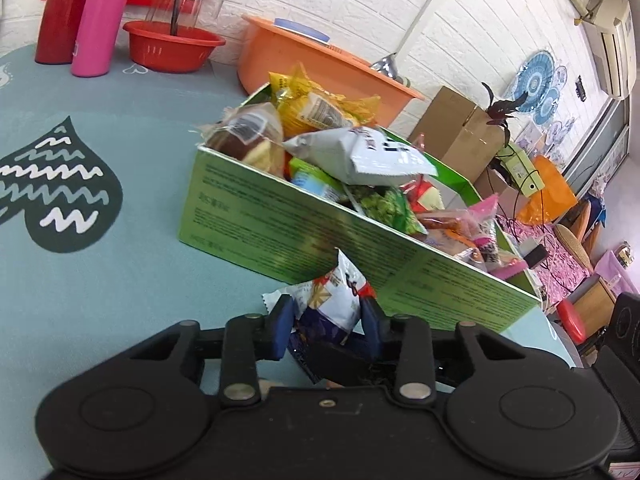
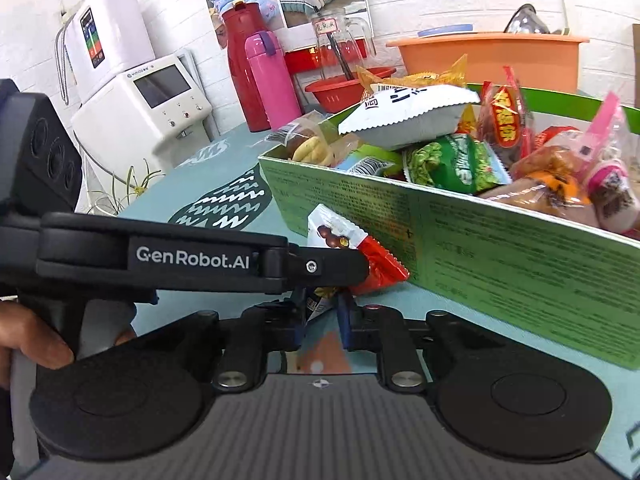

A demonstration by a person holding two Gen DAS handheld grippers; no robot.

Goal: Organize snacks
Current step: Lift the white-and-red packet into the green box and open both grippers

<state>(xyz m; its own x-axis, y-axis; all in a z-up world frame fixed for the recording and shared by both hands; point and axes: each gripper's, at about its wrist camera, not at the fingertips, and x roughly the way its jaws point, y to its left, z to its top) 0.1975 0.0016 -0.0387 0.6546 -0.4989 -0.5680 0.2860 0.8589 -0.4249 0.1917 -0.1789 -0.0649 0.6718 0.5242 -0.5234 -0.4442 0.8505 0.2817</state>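
Both jaws grip one snack packet (image 1: 332, 300) standing upright between them, with the green box (image 1: 360, 248) just ahead.

Black claw (image 1: 328, 320), blue pads (image 1: 282, 320), silver pivot screws, white GenRobot.AI lettering.

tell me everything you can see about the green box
The long green cardboard box has fine dark print on its outer wall and no lid. It sits upright on the teal tablecloth, heaped with assorted snack packets that rise above its rim. A small white snack packet stands against its near wall.
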